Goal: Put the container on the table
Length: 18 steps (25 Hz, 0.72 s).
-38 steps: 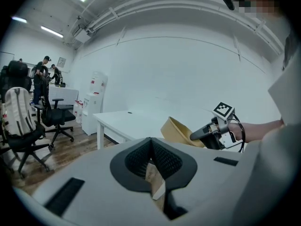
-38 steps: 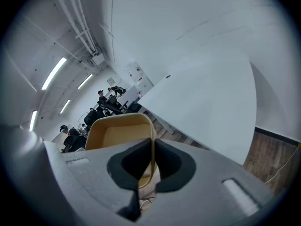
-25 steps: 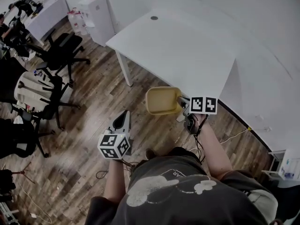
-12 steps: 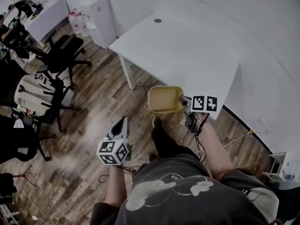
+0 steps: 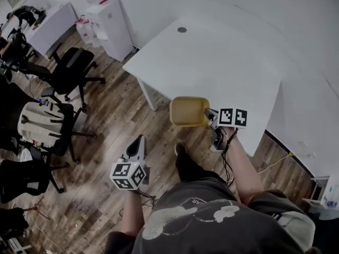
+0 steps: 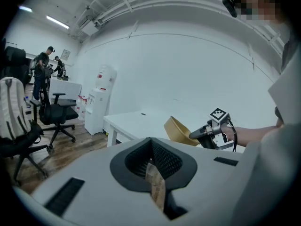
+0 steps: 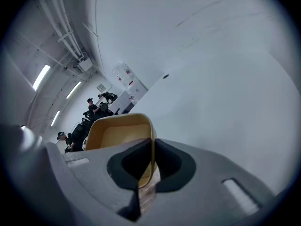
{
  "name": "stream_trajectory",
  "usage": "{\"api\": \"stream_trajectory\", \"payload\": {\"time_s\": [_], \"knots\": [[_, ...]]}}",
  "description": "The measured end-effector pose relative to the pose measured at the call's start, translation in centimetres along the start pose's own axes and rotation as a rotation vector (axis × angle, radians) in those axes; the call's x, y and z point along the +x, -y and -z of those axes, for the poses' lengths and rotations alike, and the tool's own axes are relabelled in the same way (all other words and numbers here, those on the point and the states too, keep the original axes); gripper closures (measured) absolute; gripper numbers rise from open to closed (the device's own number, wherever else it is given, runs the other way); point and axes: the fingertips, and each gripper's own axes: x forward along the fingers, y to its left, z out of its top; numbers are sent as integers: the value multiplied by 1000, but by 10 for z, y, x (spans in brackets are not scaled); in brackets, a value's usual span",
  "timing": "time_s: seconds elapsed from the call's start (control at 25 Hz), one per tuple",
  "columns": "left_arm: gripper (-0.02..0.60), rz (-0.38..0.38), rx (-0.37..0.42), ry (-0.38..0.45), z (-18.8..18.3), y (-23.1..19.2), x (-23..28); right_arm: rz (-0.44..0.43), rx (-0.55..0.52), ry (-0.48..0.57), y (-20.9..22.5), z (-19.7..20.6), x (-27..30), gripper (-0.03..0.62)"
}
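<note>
A yellow rectangular container (image 5: 189, 111) hangs in the air at the near edge of the white table (image 5: 212, 62). My right gripper (image 5: 208, 115) is shut on its right wall, which runs thin between the jaws in the right gripper view, the container (image 7: 120, 138) open and tilted. From the left gripper view the container (image 6: 180, 131) shows at the right, held out toward the table (image 6: 136, 121). My left gripper (image 5: 139, 140) hangs lower at the left over the wooden floor, jaws shut with nothing between them (image 6: 151, 150).
Black office chairs (image 5: 71, 70) and a chair with a pale backpack (image 5: 37, 118) stand at the left. A white water dispenser (image 5: 108, 20) stands beside the table's far corner. People (image 6: 44, 62) work at a far desk. A cable (image 5: 273, 160) lies on the floor at the right.
Both grippers and the container have advanced toward the table; the container now sits against its near edge. The person has stepped forward, a leg showing below the container.
</note>
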Motion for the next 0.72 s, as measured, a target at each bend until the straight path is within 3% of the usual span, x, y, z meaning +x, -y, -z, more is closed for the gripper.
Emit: {"api": "stream_trajectory", "payload": {"time_s": [0.44,0.72], "knots": [[584,35,19,-44,-64,-34,128,17,31,-19,22,-111,81,580],[584,35,38,-77,-88,-45,194,9,39,-47,42,-158,125,580]]}}
